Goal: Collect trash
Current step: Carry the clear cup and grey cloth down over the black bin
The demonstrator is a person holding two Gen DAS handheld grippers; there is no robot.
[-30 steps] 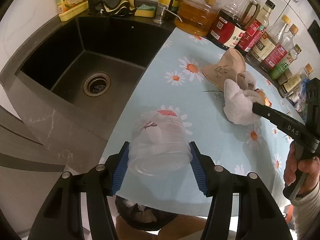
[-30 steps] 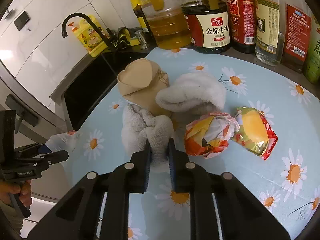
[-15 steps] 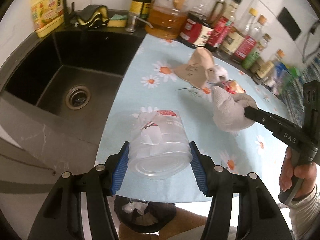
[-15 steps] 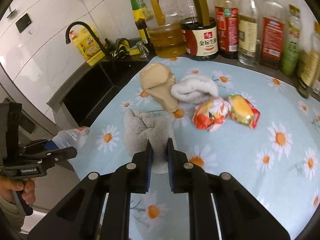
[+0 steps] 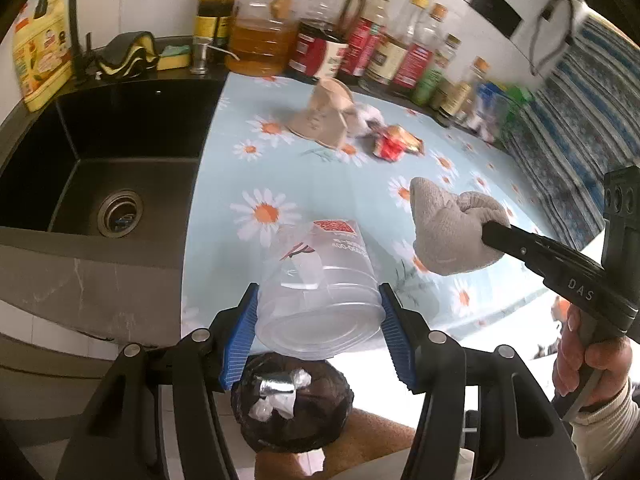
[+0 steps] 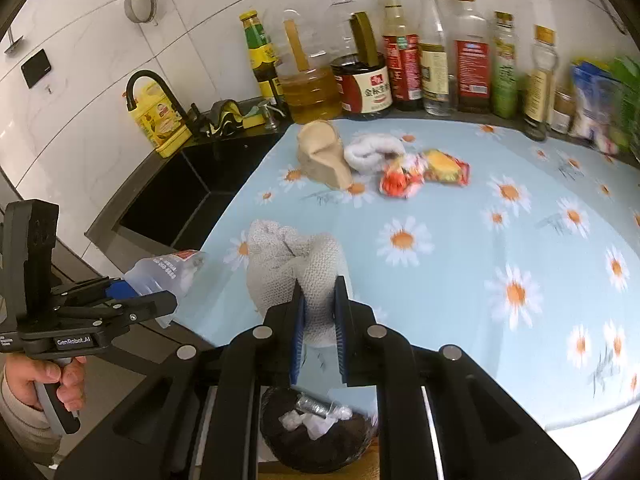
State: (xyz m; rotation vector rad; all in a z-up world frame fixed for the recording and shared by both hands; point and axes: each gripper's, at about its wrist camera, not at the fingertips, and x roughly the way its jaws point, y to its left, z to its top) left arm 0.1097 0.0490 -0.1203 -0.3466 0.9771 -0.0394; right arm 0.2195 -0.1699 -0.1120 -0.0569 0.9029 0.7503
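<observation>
Left claw [image 5: 318, 322]: blue pads clamped on both sides of a clear plastic cup [image 5: 320, 284], which lies sideways with its base toward the camera and its red-labelled mouth end pointing over the table edge.
Right claw [image 6: 318, 312]: pads nearly together, pinching a crumpled grey-white paper towel wad [image 6: 294, 268] held up off the table; in the left view the same wad hangs at the claw's tip, just right of the cup.
Table [image 6: 460, 280]: covered by a light blue cloth printed with daisies.
Trash on the table: a tan crushed paper cup [image 6: 322, 154] on its side, a white tissue wad [image 6: 374, 152] touching it, then a red-orange wrapper [image 6: 400, 178] and a yellow-red wrapper [image 6: 446, 166] just beside, all near the far side and well apart from both claws.
Bin [image 5: 294, 406]: a dark bag-lined bin below the table edge, under both claws, with a silvery can and white scraps inside.
Sink [image 5: 108, 152]: black basin to the left of the table, with a black tap [image 6: 154, 88] and a yellow detergent bottle [image 6: 158, 120] behind it.
Back row: oil and sauce bottles [image 6: 400, 64] lined along the tiled wall.
Hands: the person's left hand [image 6: 44, 380] and right hand [image 5: 588, 364] grip the handles.
</observation>
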